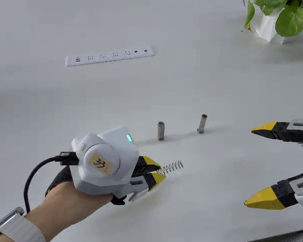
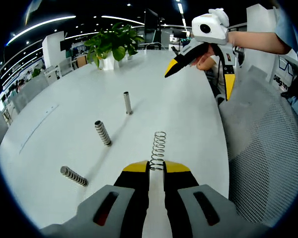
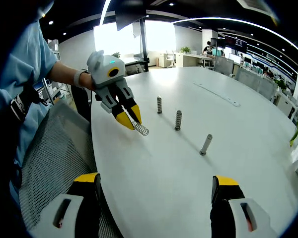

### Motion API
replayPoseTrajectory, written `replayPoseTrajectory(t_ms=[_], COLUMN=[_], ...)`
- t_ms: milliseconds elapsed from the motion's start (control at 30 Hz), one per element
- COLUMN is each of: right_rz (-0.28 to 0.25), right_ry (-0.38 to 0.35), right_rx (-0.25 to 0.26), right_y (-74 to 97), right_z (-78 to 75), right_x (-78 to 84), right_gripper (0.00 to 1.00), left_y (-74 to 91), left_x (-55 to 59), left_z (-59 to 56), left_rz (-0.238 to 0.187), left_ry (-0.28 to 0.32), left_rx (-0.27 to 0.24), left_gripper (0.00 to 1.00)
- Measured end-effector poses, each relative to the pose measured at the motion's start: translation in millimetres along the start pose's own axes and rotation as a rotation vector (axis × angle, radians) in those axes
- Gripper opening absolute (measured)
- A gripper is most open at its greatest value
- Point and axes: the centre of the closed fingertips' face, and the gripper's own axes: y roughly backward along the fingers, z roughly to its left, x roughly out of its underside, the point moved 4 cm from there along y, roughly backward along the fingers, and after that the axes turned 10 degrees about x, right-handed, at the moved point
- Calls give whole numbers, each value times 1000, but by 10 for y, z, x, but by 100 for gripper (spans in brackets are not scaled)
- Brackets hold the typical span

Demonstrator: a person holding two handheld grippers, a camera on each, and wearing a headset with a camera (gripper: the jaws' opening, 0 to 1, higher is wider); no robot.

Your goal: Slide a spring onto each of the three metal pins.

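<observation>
The left gripper (image 1: 159,170) is clamped on the near end of a spring (image 1: 172,167), whose long axis runs nearly flat out of the jaws toward the right. The bare pin (image 1: 202,123) stands upright farther off and to the right of the spring's free end, beyond the sprung pin (image 1: 160,131), so the spring likely has to be tipped upright above it. The right gripper (image 1: 249,167) hangs wide open and empty at the right.

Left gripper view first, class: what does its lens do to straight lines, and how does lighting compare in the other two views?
Left gripper view: fisheye bows the table edge and ceiling lights into arcs; head view: soft, even light, faint shadow beside the bare pin; right gripper view: back windows blown out white.
</observation>
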Motion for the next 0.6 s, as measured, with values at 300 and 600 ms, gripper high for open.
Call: replayPoseTrajectory(t_ms=[300,600], right_rz=[6,-34], right_ry=[52,89], right_rx=[-51,-110], right_y=[-117,-218], right_z=[98,147], right_x=[-177,-437], right_gripper=[91,80], left_y=[159,191], left_x=[-30,-53], left_z=[-71,-188], left_rz=[-69,-98], left_ry=[31,-2], left_rx=[-48,-43], left_gripper=[7,7])
